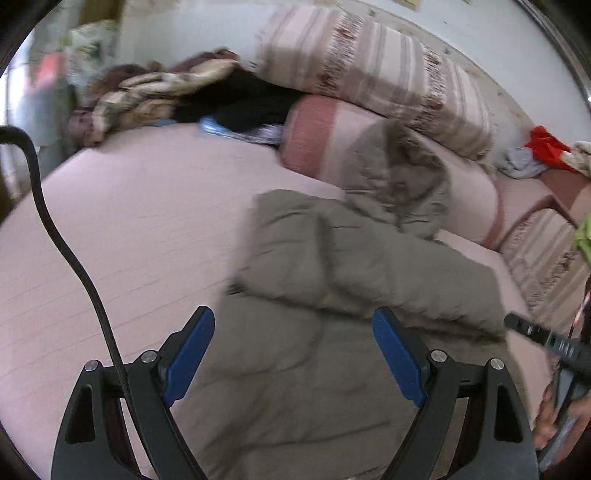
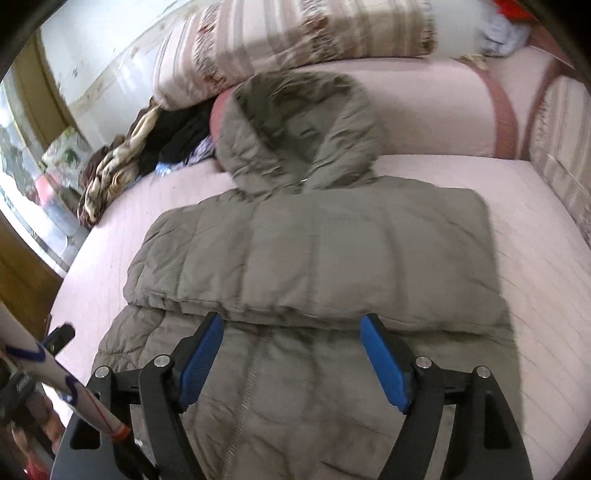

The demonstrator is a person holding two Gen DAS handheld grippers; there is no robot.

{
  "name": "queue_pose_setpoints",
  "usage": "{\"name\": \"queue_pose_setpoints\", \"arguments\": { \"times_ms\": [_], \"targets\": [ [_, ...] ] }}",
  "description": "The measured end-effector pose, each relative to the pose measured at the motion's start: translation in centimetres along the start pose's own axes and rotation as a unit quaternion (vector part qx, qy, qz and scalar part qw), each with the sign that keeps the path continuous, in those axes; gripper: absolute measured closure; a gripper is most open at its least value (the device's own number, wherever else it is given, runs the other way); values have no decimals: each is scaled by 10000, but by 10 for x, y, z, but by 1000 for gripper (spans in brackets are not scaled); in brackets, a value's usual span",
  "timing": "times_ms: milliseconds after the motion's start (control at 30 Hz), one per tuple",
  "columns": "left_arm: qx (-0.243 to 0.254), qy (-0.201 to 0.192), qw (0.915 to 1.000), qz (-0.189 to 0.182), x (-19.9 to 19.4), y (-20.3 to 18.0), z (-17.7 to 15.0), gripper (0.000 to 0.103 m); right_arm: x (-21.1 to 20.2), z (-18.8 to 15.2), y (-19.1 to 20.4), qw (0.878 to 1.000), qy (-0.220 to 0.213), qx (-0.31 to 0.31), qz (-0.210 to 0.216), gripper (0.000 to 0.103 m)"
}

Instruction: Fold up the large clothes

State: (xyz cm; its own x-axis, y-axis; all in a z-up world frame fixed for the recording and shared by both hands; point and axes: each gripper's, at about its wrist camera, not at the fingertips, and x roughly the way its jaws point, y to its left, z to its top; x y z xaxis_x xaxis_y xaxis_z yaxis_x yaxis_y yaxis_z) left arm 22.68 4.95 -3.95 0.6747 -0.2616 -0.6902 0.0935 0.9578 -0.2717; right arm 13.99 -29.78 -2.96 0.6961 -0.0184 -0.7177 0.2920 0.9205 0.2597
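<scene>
An olive-grey padded jacket (image 1: 332,332) (image 2: 314,266) lies on a pink bed (image 1: 129,221) (image 2: 535,295). Its sleeves are folded across the body and its fur-trimmed hood (image 1: 399,181) (image 2: 295,129) rests against a pink bolster. My left gripper (image 1: 293,328) is open and empty, above the jacket's lower part. My right gripper (image 2: 291,332) is open and empty, above the lower front near the zip (image 2: 247,387). The right gripper's tip also shows at the right edge of the left wrist view (image 1: 535,332).
A striped quilt bundle (image 1: 369,66) (image 2: 295,33) sits on a pink bolster (image 1: 369,147) (image 2: 443,110) at the bed's head. A pile of dark and patterned clothes (image 1: 177,96) (image 2: 147,147) lies at the far left. Red and grey cloths (image 1: 535,155) lie far right.
</scene>
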Motion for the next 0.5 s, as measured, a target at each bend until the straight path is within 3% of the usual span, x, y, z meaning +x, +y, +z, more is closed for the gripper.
{"name": "queue_pose_setpoints", "arguments": {
  "times_ms": [200, 267, 300, 333, 433, 500],
  "targets": [
    [102, 686, 9976, 41, 82, -25, 32, 16, -20, -8, -41, 9992, -169, 354, -119, 22],
    [-64, 1007, 9949, -12, 111, -28, 34, 33, -20, -11, -55, 9986, -166, 450, -211, 22],
    [-90, 1201, 9927, -51, 124, -30, 35, 61, -19, -11, -60, 9984, -157, 479, -254, 22],
    [-68, 1427, 9897, -111, 135, -34, 35, 72, -17, -10, -66, 9981, -145, 510, -315, 22],
    [39, 1350, 9908, 88, 132, -42, 44, 84, -14, -6, -81, 9971, -129, 613, -434, 22],
    [-61, 1107, 9938, 14, 116, -37, 54, 86, -12, 1, -86, 9966, -170, 681, -434, 22]
  ]
}}
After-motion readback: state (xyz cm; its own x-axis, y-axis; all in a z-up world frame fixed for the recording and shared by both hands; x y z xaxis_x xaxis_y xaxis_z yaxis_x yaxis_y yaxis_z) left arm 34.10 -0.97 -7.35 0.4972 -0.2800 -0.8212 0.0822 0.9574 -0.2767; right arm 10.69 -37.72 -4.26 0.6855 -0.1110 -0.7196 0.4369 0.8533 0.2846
